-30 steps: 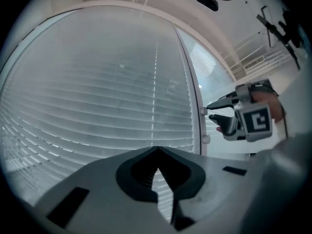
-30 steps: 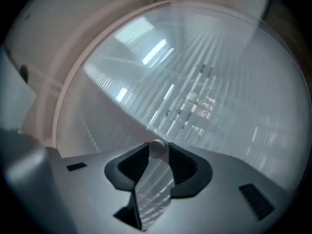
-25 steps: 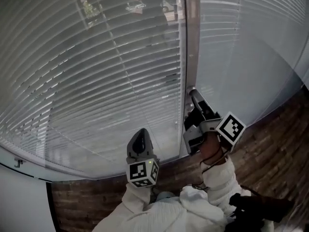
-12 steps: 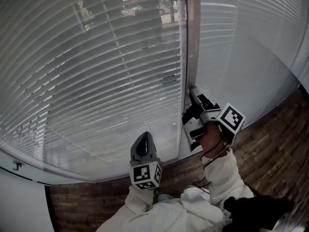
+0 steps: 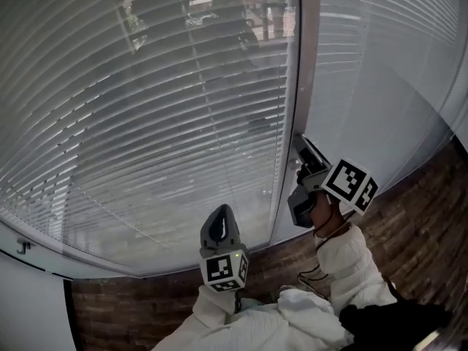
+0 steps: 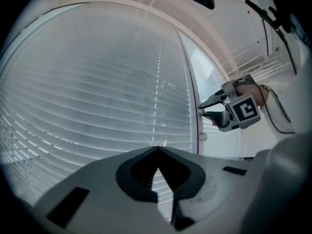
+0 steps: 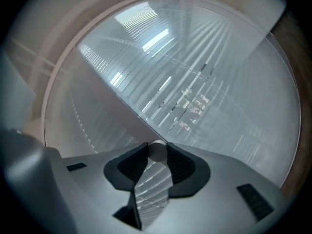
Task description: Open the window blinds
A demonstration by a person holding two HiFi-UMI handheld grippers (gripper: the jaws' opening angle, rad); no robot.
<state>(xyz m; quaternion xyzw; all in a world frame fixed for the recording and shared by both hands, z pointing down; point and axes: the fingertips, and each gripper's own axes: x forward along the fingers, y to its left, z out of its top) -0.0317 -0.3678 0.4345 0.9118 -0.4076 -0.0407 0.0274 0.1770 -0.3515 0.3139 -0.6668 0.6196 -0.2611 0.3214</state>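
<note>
White slatted blinds (image 5: 146, 108) cover the wide left pane, and a second set (image 5: 365, 64) covers the pane right of the mullion (image 5: 303, 64). My right gripper (image 5: 300, 141) reaches up to the mullion and is shut on the thin tilt wand (image 7: 157, 151), which shows as a round white rod between its pads. From the left gripper view the right gripper (image 6: 202, 110) sits just above the wand's end knob (image 6: 203, 137). My left gripper (image 5: 221, 210) hangs lower, short of the left blind, shut and holding nothing.
A brown brick wall (image 5: 409, 218) runs below the window. A white sill (image 5: 44, 265) edges the bottom of the left pane, with white wall (image 5: 29, 313) under it. The person's white sleeves (image 5: 344, 262) fill the bottom of the head view.
The right gripper has rolled about its own axis while staying on the wand. The left blind's slats have turned, and more dark shapes show through them. The left gripper has barely shifted.
</note>
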